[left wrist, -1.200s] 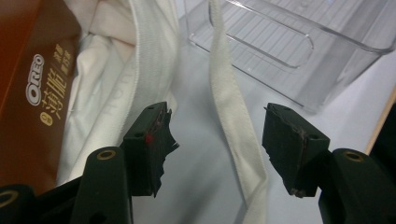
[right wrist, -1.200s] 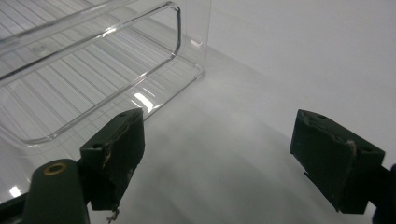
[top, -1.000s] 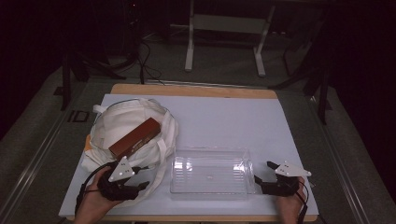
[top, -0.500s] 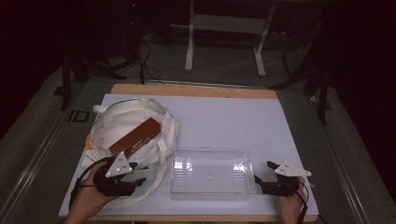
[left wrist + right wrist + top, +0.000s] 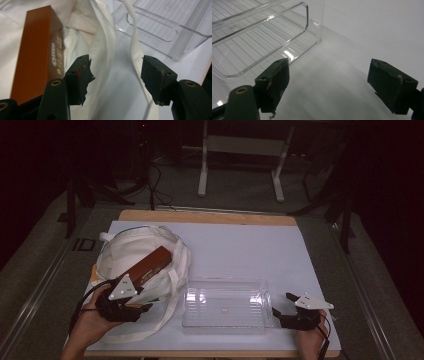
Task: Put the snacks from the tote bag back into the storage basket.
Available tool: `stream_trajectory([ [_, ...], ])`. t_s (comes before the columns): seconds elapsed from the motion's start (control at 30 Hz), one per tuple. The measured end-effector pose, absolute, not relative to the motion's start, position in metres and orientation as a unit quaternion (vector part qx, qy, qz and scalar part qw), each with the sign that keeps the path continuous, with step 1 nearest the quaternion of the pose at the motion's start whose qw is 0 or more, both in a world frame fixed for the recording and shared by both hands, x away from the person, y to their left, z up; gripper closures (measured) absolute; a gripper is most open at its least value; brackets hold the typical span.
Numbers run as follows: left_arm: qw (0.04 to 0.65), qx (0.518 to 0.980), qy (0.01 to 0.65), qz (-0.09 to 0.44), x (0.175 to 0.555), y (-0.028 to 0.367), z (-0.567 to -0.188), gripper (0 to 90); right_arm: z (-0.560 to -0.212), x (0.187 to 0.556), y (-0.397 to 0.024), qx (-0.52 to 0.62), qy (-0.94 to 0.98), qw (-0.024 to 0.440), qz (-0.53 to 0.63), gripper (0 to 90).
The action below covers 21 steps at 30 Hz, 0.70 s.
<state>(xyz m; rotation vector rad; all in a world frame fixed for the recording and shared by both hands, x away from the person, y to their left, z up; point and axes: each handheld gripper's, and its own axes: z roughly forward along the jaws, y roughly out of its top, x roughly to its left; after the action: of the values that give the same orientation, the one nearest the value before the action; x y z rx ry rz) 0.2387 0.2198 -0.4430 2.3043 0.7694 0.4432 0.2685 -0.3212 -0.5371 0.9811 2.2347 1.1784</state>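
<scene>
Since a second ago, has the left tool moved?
Yes. The left tool has drawn back toward the table's near edge, away from the brown box.

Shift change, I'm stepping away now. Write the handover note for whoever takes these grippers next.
Left gripper: jaws have just been opening, nothing between the pads; it sits at the near edge of the white cloth bag.
Right gripper: open, holding nothing, beside the right end of the clear plastic bin.
Brown box: lies in the bag's mouth, one end sticking out toward the back.
Bin: nothing in it, on the white table mat right of the bag.
Done: nothing moved into the bin.
Left, probably: take the box out and place it in the bin.
</scene>
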Motion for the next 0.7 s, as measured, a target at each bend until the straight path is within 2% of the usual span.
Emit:
stream_trajectory([
  [0.7, 0.292, 0.891, 0.296, 0.184, 0.264, 0.227, -0.425, 40.2, -0.537, 0.268, -0.322, 0.354, 0.804, 0.215, 0.427, 17.7],
])
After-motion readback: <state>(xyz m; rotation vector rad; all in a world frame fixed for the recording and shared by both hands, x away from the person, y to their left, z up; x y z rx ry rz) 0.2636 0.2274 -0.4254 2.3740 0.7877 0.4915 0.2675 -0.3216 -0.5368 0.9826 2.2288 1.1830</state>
